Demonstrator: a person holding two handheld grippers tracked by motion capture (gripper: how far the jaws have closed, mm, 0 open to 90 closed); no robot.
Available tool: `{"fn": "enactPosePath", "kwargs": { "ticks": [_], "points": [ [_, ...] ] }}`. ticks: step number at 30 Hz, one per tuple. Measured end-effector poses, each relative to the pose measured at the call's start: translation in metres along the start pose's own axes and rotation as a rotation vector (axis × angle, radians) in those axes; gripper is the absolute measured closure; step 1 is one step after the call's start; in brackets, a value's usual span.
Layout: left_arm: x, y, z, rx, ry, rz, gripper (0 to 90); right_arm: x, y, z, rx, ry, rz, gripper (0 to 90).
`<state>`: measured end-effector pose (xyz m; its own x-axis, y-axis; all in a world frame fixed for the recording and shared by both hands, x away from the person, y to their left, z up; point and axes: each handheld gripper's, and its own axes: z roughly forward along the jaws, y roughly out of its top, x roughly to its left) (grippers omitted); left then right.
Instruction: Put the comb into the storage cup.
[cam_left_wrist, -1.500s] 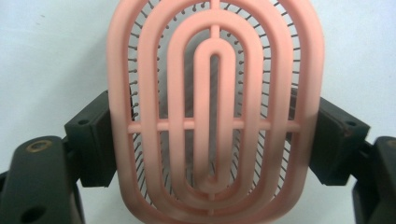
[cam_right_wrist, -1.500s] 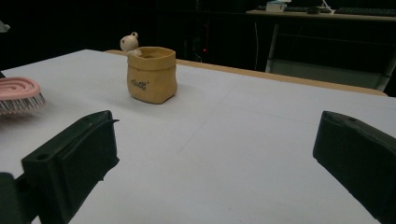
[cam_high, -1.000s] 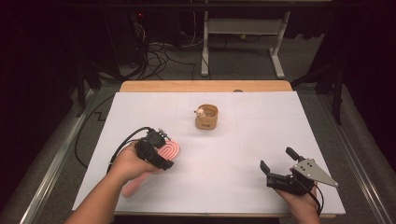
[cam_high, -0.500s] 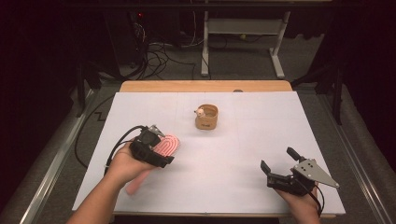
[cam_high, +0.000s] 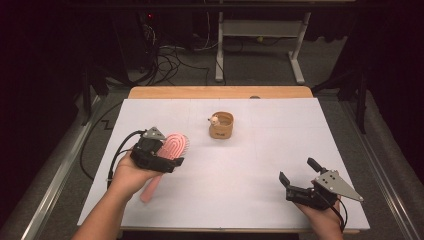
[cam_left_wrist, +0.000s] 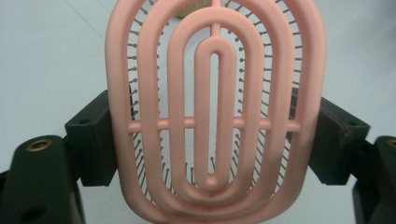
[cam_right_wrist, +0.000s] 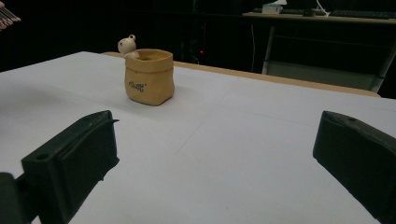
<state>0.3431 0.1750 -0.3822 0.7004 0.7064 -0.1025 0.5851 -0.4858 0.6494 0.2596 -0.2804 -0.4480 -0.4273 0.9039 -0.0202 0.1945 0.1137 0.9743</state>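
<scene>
Pink plastic fills the space between the jaws of my left hand-held gripper (cam_high: 165, 159): they are clamped across the broad oval head of the hairbrush (cam_left_wrist: 215, 116), one pad on each outer rim. In the high view the brush (cam_high: 167, 157) sits at the left of the desk, head pointing far and right, handle trailing back under my hand toward the near edge, and it looks lifted off the surface or nearly so.

The grip is what worries me. The pads bear on smooth, curved rims, so the head could squirm out, and the long handle hanging behind could make the brush pivot and droop if I swing quickly. Squeezing harder might flex the open ribbed frame. The trailing cable on the left could also snag on the desk's edge.

My right hand-held gripper (cam_high: 300, 187) rests near the right front corner, jaws spread wide with nothing between them.

The small tan pouch (cam_high: 221, 126), with a little figure at its rim, stands in the far middle, well apart from both grippers. White desk (cam_high: 250, 165) lies bare between brush and pouch, giving free room; the left and near edges are close to my left hand.
</scene>
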Motion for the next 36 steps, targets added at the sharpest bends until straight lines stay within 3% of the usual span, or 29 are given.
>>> {"fn": "enactPosePath", "kwargs": {
  "ticks": [12, 17, 22, 26, 36],
  "points": [
    [-0.002, -0.002, -0.008, -0.122, 0.018, 0.000, 19.7, 0.002, 0.000, 0.000, 0.000, 0.004, -0.008, 0.5],
    [-0.004, -0.002, -0.010, -0.183, 0.001, -0.005, 19.7, 0.003, 0.000, 0.001, 0.004, 0.012, -0.011, 0.5],
    [-0.008, -0.003, -0.011, -0.224, 0.013, -0.005, 19.7, 0.004, 0.000, 0.002, 0.004, 0.018, -0.020, 0.5],
    [-0.011, -0.003, -0.013, -0.262, -0.012, -0.003, 19.7, 0.004, -0.001, 0.002, 0.007, 0.020, -0.020, 0.5],
    [-0.019, -0.004, -0.015, -0.349, 0.016, 0.004, 19.7, 0.004, -0.001, 0.002, 0.002, 0.019, -0.021, 0.5]
  ]
}}
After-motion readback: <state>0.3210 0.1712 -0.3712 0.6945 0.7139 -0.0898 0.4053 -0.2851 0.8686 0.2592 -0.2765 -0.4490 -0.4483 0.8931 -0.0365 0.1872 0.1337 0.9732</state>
